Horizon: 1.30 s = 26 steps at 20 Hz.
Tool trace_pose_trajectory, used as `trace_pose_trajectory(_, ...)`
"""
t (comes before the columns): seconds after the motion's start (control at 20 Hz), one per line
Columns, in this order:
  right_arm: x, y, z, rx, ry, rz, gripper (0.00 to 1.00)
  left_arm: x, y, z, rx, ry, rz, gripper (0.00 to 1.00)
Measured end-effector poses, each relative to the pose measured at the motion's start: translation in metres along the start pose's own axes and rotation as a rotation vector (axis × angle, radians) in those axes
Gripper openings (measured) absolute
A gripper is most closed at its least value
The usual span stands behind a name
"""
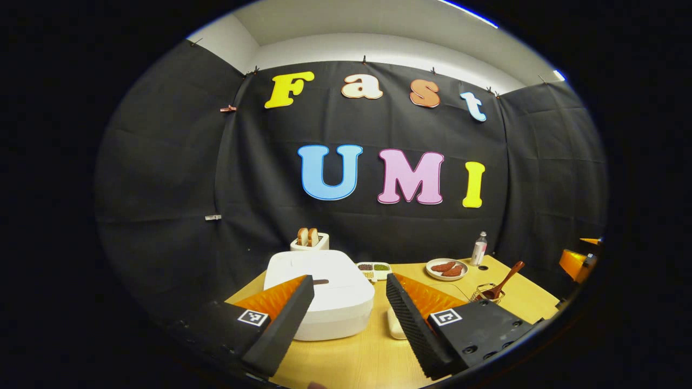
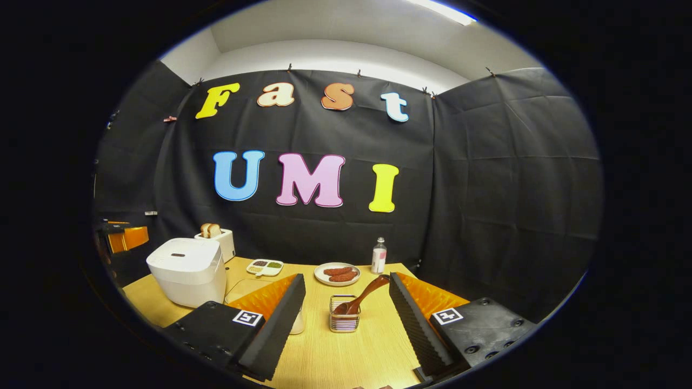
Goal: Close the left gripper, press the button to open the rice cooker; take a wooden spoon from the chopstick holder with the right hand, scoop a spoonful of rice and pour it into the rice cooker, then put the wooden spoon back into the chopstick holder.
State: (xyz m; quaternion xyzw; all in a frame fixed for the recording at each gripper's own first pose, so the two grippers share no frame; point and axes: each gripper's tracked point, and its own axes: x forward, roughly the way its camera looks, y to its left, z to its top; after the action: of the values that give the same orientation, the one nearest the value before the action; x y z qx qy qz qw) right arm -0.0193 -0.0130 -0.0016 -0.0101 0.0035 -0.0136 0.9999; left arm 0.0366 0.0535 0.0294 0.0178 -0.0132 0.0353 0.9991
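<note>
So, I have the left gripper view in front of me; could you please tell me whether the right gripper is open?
Observer: Yes, the right gripper stands open, holding nothing.
Operator: Thanks. My own finger covers part of the chopstick holder; is it upright?
Observer: The chopstick holder stands upright on the table, straight ahead between the right gripper's fingers.
Operator: And the wooden spoon?
Observer: The wooden spoon leans in the holder, apart from both fingers.
</note>
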Motion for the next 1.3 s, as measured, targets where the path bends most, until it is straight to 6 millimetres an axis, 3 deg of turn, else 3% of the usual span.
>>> trace_pose_trajectory(0.25, -0.004, -0.005, -0.005, -0.001, 0.014, -0.016, 0.98, 0.037, 0.023, 0.024, -0.010, -0.014, 0.001, 0.72)
trace_pose_trajectory(0.45, -0.008, -0.011, -0.011, -0.013, 0.031, -0.036, 0.98, 0.080, 0.059, 0.032, -0.038, 0.028, 0.062, 0.53)
trace_pose_trajectory(0.55, -0.010, -0.016, -0.015, -0.028, 0.046, -0.051, 0.98, 0.096, 0.067, 0.031, -0.034, 0.052, 0.077, 0.43)
trace_pose_trajectory(0.9, -0.016, -0.029, -0.023, -0.024, 0.103, -0.110, 0.98, 0.153, 0.090, -0.006, -0.078, 0.196, 0.075, 0.09)
trace_pose_trajectory(1.05, -0.020, -0.030, -0.025, -0.026, 0.113, -0.124, 0.98, 0.171, 0.088, -0.041, -0.133, 0.331, 0.043, 0.10)
trace_pose_trajectory(1.2, -0.020, -0.028, -0.027, -0.030, 0.125, -0.123, 0.98, 0.176, 0.074, -0.075, -0.216, 0.444, -0.016, 0.06)
trace_pose_trajectory(1.3, -0.020, -0.026, -0.032, -0.029, 0.142, -0.121, 0.98, 0.183, 0.070, -0.087, -0.214, 0.470, -0.035, 0.06)
